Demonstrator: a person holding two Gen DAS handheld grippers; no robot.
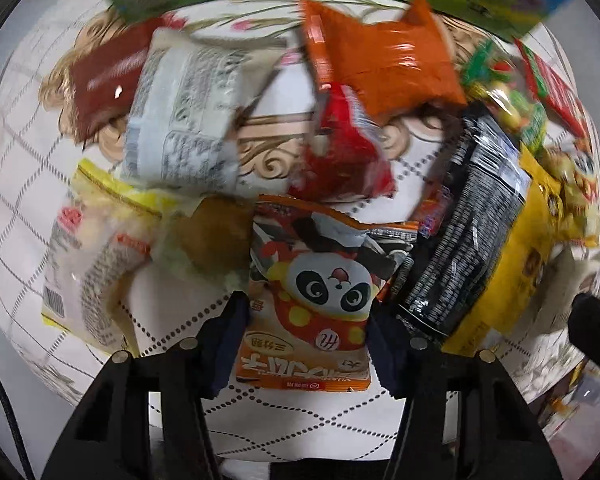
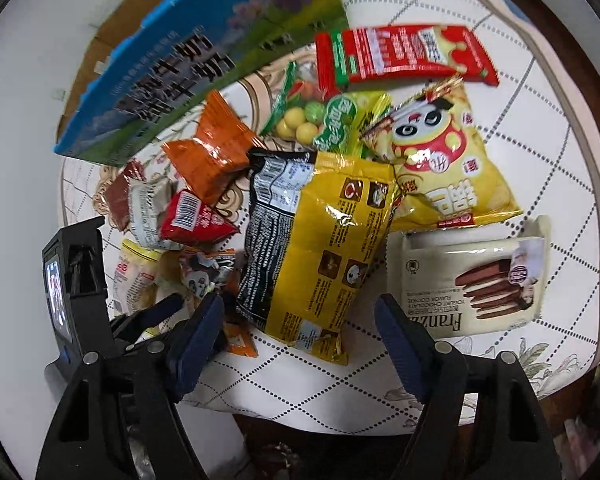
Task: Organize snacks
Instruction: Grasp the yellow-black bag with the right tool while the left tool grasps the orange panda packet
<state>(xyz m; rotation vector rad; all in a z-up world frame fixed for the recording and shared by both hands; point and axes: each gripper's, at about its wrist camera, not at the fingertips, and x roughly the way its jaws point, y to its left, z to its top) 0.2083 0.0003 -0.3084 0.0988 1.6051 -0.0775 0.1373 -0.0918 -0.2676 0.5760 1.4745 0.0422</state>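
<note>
**Two grippers low over a heap of snack packets**

A round table (image 2: 540,184) under a white quilted cloth carries the whole heap. At its far edge a large blue and green box (image 2: 204,60) stands tilted against the pile.

In the middle, a yellow bag (image 2: 328,248) lies partly over a black packet (image 2: 268,220). Beside them lie a yellow panda chip bag (image 2: 440,160), a cream cookie pack (image 2: 472,280) and a long red packet (image 2: 400,56). An orange packet (image 2: 212,156), a bag of green peas (image 2: 324,120), a small red packet (image 2: 196,220) and a white packet (image 1: 184,120) fill the far side. A pale bread-like packet (image 1: 92,248) lies at the left of the left wrist view.

The left gripper (image 1: 308,344) points straight down at the cloth. An orange panda packet (image 1: 312,300) lies flat between its blue pads, which stand just at the packet's edges; I cannot tell whether they press on it.

The right gripper (image 2: 300,336) tilts steeply down near the table's front edge. Its jaws are spread wide, with the lower end of the yellow bag between them and neither pad touching it. The left gripper's black body shows just beside its left finger.
</note>
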